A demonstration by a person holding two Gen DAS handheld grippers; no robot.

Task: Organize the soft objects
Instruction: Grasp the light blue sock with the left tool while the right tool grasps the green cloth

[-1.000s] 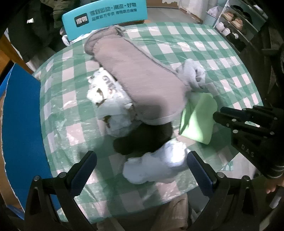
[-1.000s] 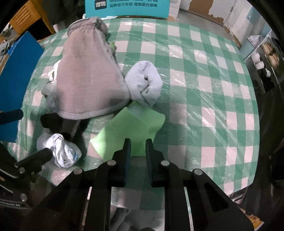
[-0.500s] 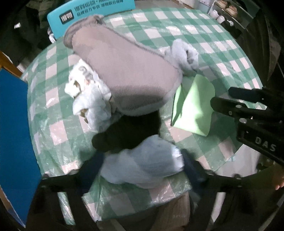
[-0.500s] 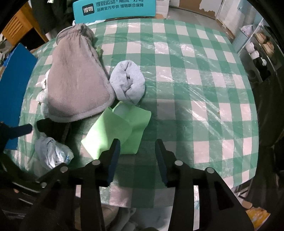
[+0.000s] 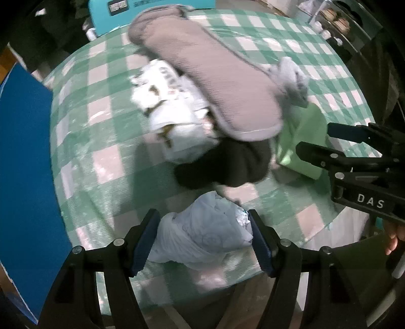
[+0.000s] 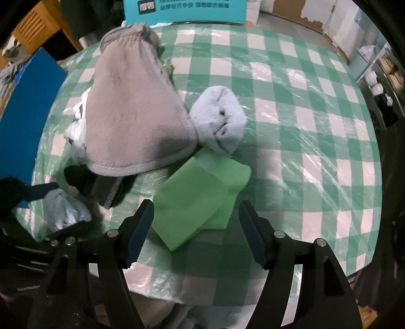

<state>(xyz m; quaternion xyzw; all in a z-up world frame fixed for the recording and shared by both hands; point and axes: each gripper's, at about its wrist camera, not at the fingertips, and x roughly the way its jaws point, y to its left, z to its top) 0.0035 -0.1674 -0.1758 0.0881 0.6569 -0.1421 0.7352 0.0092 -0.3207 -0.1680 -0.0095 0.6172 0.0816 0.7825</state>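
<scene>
Soft items lie on a round table with a green checked cloth (image 6: 316,131). My left gripper (image 5: 203,240) has its jaws on both sides of a crumpled pale blue cloth (image 5: 202,235), pads touching its sides. My right gripper (image 6: 196,230) is open, its jaws astride the near end of a folded green cloth (image 6: 200,192). A large grey plush piece (image 6: 134,121) lies across the pile, over a white printed cloth (image 5: 174,114) and a black cloth (image 5: 227,164). A rolled light blue towel (image 6: 220,119) sits beside it.
A blue board (image 5: 22,164) stands at the table's left edge. A teal sign (image 6: 184,10) stands behind the table. Shelves with shoes (image 6: 379,83) are at the far right. The right gripper also shows in the left wrist view (image 5: 354,162).
My left gripper has moved in and closed around the pale blue cloth. My right gripper has opened from nearly shut to wide and sits over the green cloth's near end.
</scene>
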